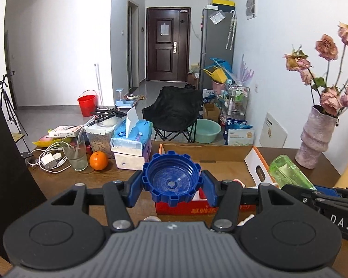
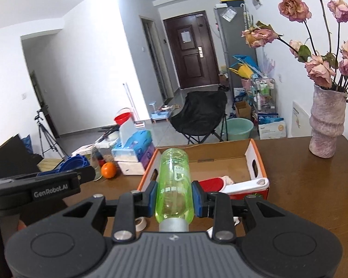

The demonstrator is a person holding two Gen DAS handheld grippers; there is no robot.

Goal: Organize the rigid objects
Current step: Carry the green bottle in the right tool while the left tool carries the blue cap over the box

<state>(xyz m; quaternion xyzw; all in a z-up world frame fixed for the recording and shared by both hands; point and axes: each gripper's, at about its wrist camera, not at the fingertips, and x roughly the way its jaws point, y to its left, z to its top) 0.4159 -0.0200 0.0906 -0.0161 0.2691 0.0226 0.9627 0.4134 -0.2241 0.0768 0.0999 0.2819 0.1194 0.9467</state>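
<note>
My left gripper (image 1: pixel 172 186) is shut on a blue ridged bottle cap (image 1: pixel 172 180), its hollow side facing the camera, held above the near wall of an open cardboard box (image 1: pixel 206 154). My right gripper (image 2: pixel 174 195) is shut on a clear green bottle (image 2: pixel 174 180) with its grey threaded neck toward the camera and no cap on it. The bottle also shows at the right of the left wrist view (image 1: pixel 287 171), and the cap shows at the left of the right wrist view (image 2: pixel 74 163). The box (image 2: pixel 257 162) holds a red and white item (image 2: pixel 239 186).
On the wooden table (image 2: pixel 301 185) stand a pink vase of dried roses (image 2: pixel 326 127), tissue packs (image 1: pixel 131 143), an orange (image 1: pixel 98 160), a glass with a straw (image 1: pixel 74 153), a charger with cables (image 1: pixel 49 161) and a tape roll (image 2: pixel 140 223). A folding chair (image 1: pixel 174 108) stands behind.
</note>
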